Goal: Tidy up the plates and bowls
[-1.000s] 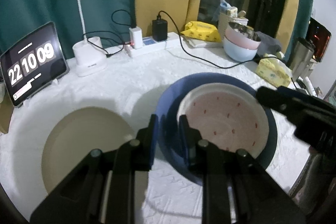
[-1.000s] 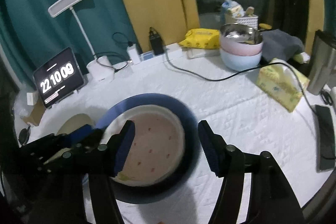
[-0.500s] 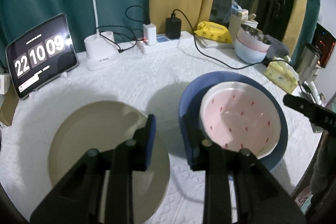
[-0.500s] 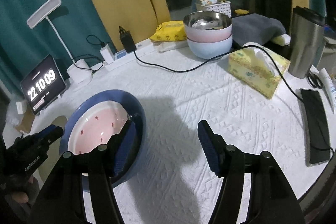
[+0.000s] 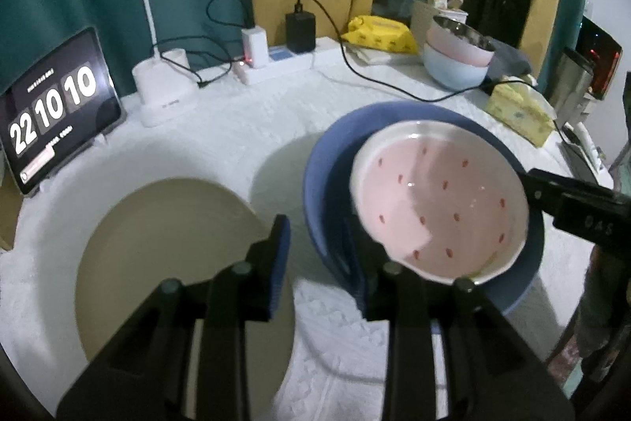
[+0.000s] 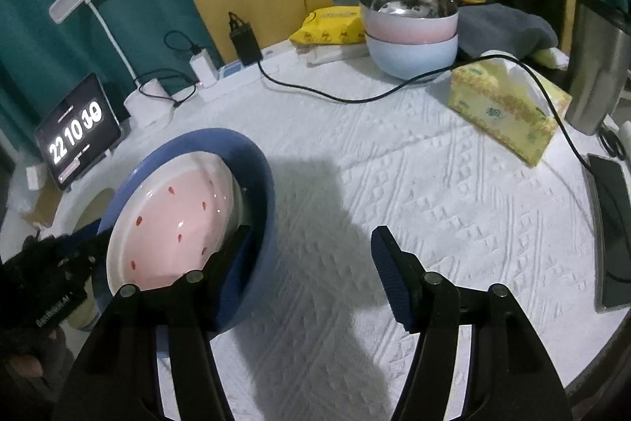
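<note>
Here the left claw (image 5: 317, 255) stands released, its right finger at the blue plate's (image 5: 327, 160) rim; the right claw (image 6: 311, 263) gapes wide over the white quilted table (image 6: 434, 204). One pink strawberry-dotted bowl (image 5: 437, 202) sits tilted in that plate, one beige plate (image 5: 165, 247) left. Three stacked bowls (image 6: 410, 26) stand far back near teal and yellow curtains.

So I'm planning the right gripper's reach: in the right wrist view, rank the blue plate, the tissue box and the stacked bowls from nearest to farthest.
1. blue plate, beside the right gripper's left finger, holding the pink dish.
2. tissue box, farther back on the right.
3. stacked bowls, at the back of the table, behind the black cable.
</note>
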{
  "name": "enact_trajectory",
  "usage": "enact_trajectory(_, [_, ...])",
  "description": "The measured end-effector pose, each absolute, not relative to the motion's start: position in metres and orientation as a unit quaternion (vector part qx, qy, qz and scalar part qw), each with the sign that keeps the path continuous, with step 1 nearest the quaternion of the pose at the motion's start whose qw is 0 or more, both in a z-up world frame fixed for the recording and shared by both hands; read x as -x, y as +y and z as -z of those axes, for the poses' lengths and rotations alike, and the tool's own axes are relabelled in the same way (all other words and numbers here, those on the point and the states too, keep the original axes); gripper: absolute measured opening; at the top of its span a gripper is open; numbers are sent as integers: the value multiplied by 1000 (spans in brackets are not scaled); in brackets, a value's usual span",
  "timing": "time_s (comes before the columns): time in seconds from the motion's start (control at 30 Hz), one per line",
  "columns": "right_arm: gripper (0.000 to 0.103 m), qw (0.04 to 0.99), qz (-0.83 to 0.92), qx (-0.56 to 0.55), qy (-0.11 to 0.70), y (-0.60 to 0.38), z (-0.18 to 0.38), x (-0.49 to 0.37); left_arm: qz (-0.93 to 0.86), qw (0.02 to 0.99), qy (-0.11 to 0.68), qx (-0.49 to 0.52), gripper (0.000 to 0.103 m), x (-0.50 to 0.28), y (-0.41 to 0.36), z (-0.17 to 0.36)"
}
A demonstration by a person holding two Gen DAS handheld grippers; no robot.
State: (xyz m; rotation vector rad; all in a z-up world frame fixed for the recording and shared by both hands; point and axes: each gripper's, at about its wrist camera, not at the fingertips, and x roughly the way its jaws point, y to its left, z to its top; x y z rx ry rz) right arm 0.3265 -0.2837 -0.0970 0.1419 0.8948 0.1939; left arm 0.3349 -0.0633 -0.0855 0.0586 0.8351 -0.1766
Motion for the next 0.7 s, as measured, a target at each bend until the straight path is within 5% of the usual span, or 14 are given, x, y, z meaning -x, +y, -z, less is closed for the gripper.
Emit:
enact_trajectory(0.27, [65, 891, -90, -94, 435, -286, 103, -329, 83, 911, 405, -5, 29, -339, -60, 87])
enact_trajectory(0.47, [64, 888, -83, -116, 437, -288, 106, -330, 87, 915, 395, 3, 18, -336, -64, 88])
enact_trajectory(0.57, [47, 890, -90, -119, 431, -286, 105, -329, 89, 918, 387, 8, 18, -335, -64, 87])
enact_trajectory(0.7, [11, 894, -105, -110, 422, -272, 100, -326, 90, 920, 381, 13, 16, -333, -63, 86])
